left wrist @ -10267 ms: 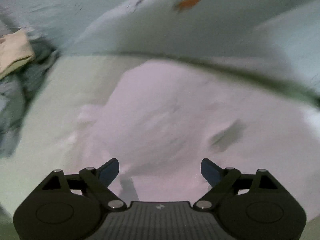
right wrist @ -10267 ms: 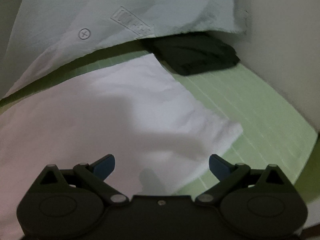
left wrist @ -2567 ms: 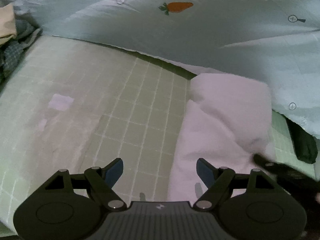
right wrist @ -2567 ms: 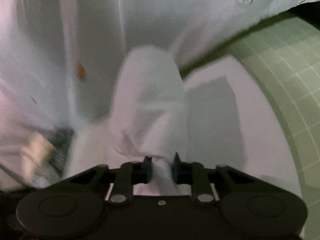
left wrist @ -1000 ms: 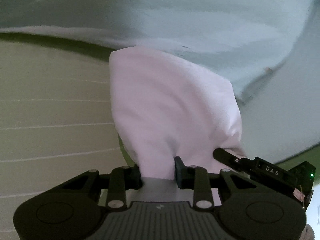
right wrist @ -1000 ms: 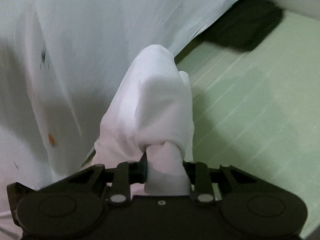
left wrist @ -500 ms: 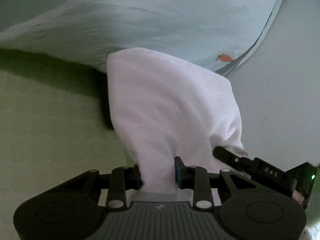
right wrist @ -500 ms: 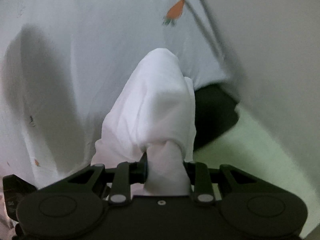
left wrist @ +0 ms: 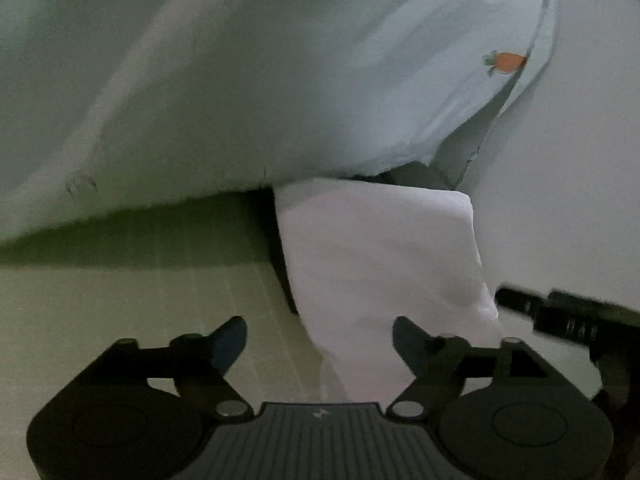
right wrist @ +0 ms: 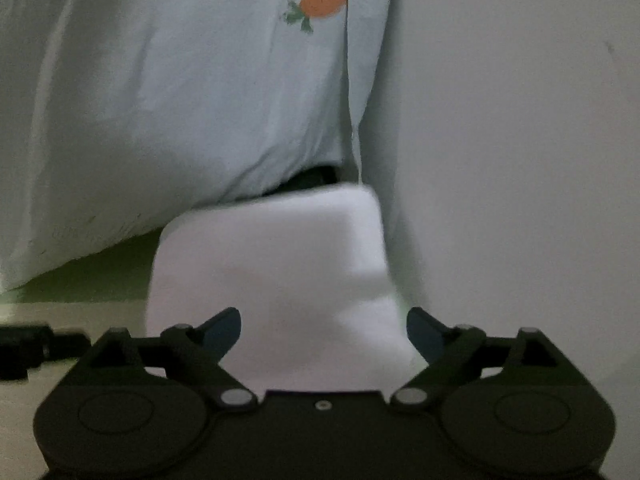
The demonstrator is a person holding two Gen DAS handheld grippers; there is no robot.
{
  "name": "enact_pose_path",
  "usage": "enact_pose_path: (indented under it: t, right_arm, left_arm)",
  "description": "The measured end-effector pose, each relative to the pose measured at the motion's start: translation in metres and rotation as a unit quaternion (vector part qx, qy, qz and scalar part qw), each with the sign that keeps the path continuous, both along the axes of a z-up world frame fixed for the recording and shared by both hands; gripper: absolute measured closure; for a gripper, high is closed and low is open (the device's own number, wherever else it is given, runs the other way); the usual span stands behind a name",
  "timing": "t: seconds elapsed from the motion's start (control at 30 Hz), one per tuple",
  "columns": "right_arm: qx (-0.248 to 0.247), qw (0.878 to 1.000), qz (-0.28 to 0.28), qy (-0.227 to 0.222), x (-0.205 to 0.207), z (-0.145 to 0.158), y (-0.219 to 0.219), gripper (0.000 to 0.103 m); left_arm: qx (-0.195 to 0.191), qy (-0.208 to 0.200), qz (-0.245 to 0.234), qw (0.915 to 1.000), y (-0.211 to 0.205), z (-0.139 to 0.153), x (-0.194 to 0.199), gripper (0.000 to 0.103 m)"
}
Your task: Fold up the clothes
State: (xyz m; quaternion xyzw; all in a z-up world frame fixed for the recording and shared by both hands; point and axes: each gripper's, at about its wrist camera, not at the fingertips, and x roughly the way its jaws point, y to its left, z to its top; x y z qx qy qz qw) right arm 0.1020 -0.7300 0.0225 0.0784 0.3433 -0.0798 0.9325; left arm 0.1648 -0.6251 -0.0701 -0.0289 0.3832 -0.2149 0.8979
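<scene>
White garment (left wrist: 380, 264): folded into a compact pale bundle, lying on the green mat with its far end tucked under the lower edge of the blue sheet, close to the pale wall on the right. In the right wrist view (right wrist: 272, 276) it fills the middle of the picture, a little blurred, with a rounded fold along its top.

My left gripper (left wrist: 320, 340): spread wide, nothing between the blue pads. The garment's near end reaches in front of the right-hand finger, but I cannot tell whether cloth and pad touch.

My right gripper (right wrist: 324, 330): also spread wide and empty, with the bundle straight ahead, showing in the gap between both fingers. It appears in the left wrist view (left wrist: 568, 316) as a dark blurred body just beside the garment's right edge.

Left gripper seen from the right wrist: a dark, blurred shape (right wrist: 28, 344) low at the left edge, over the mat.

Green mat (left wrist: 100, 300): pale green with faint light lines, in shadow under the sheet.

Blue sheet (left wrist: 280, 80): light blue cloth hanging over the back of the scene, with an orange carrot print (left wrist: 506, 61) near its right hem; the same print (right wrist: 320, 2) sits high in the right wrist view.

Dark item (right wrist: 320, 176): a small black patch behind the bundle, below the sheet's edge; too hidden to tell what it is.

Wall (right wrist: 520, 160): plain and pale, to the right of the sheet.
</scene>
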Motion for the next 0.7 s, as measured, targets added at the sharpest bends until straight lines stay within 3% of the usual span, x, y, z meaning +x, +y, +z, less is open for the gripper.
enact_pose_path:
  t: [0.23, 0.47, 0.7]
  right_arm:
    - [0.024, 0.999, -0.037, 0.008, -0.054, 0.005, 0.026, 0.009]
    - [-0.015, 0.998, -0.05, 0.032, -0.101, 0.002, 0.062, 0.009]
    - [-0.01, 0.998, -0.054, 0.041, -0.144, 0.0, 0.108, 0.003]
  left_arm:
    - [0.024, -0.04, -0.052, 0.9975, -0.006, 0.015, -0.025, 0.014]
    - [0.031, -0.044, -0.071, 0.996, -0.002, 0.012, -0.061, 0.014]
    - [0.028, -0.032, -0.09, 0.995, 0.04, 0.01, -0.096, 0.014]
